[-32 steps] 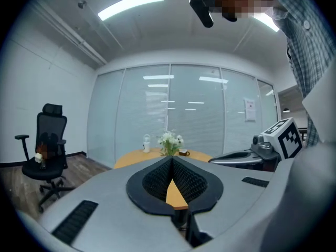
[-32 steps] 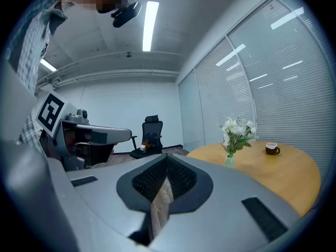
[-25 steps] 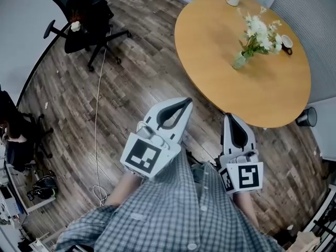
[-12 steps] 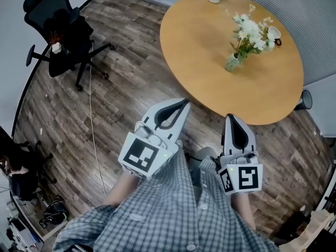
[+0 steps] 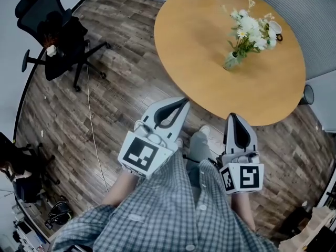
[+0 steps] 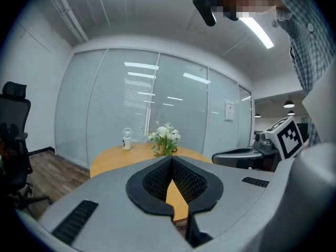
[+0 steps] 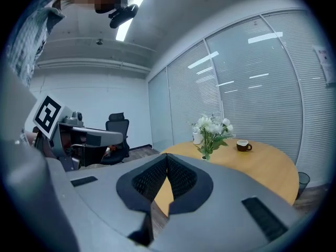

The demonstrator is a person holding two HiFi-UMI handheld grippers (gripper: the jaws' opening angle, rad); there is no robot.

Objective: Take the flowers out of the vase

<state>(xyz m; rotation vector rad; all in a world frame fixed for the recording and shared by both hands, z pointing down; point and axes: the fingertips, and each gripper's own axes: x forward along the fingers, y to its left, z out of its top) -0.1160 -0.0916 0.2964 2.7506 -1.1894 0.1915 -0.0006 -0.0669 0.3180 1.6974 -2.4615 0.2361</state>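
Flowers (image 5: pixel 251 25) sit in a vase (image 5: pixel 230 62) on the round table (image 5: pixel 199 41), cup (image 5: pixel 275 29) beside them; left gripper (image 5: pixel 186 101) and right gripper (image 5: pixel 232 116), jaws pressed together, hang off its near edge.

Two grippers (image 5: pixel 185 101) (image 5: pixel 232 117), one round table (image 5: pixel 199 41), one vase (image 5: pixel 229 62), one bunch of flowers (image 5: pixel 251 25), one cup (image 5: pixel 273 30).
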